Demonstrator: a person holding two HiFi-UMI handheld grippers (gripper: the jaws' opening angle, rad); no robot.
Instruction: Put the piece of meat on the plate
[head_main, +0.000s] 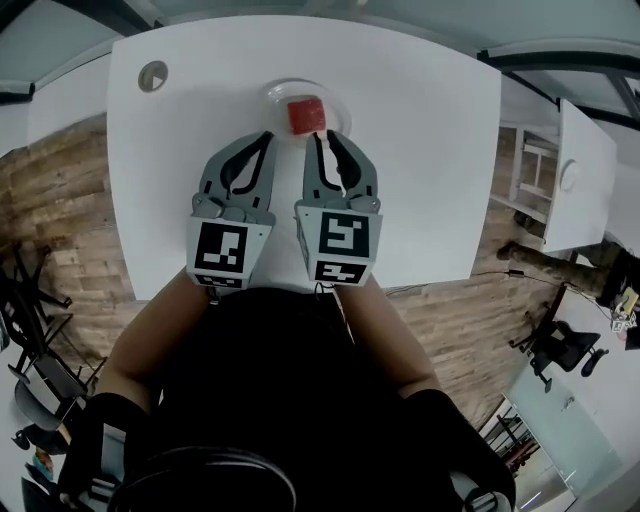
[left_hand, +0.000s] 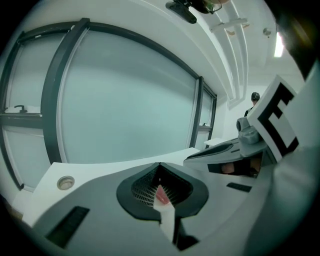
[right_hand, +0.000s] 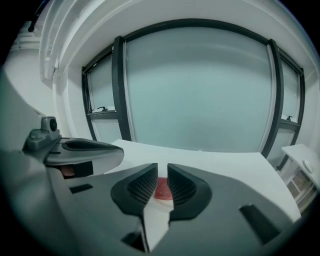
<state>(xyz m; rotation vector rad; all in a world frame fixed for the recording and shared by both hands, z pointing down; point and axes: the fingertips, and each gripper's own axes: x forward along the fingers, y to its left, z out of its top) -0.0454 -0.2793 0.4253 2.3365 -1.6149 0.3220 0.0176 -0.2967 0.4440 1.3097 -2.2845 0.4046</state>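
In the head view, the piece of meat (head_main: 307, 116) is sitting on the clear plate (head_main: 275, 95), near the far edge of the white table (head_main: 420, 150). I judge the placing itself to be done. I am holding my left hand-held gripper (head_main: 268, 137) and my right hand-held gripper (head_main: 322, 136) side by side on my side of the plate. Their tips are pointing toward it and neither is touching the meat. Hanging back like this looks sensible to me, since a stray nudge could push the cube off the plate.

In the left gripper view, the jaws are meeting at their tips with nothing clamped between them. A sliver of red is showing through the gap lower down, which is the meat lying beyond them. The right tool is showing at the side, just beside this one.

In the right gripper view, the jaws are standing almost together, leaving only a narrow slot, and the slot is empty. The red meat is showing through it, farther off on the table and out of the pads' reach. So I am gripping nothing with either tool.
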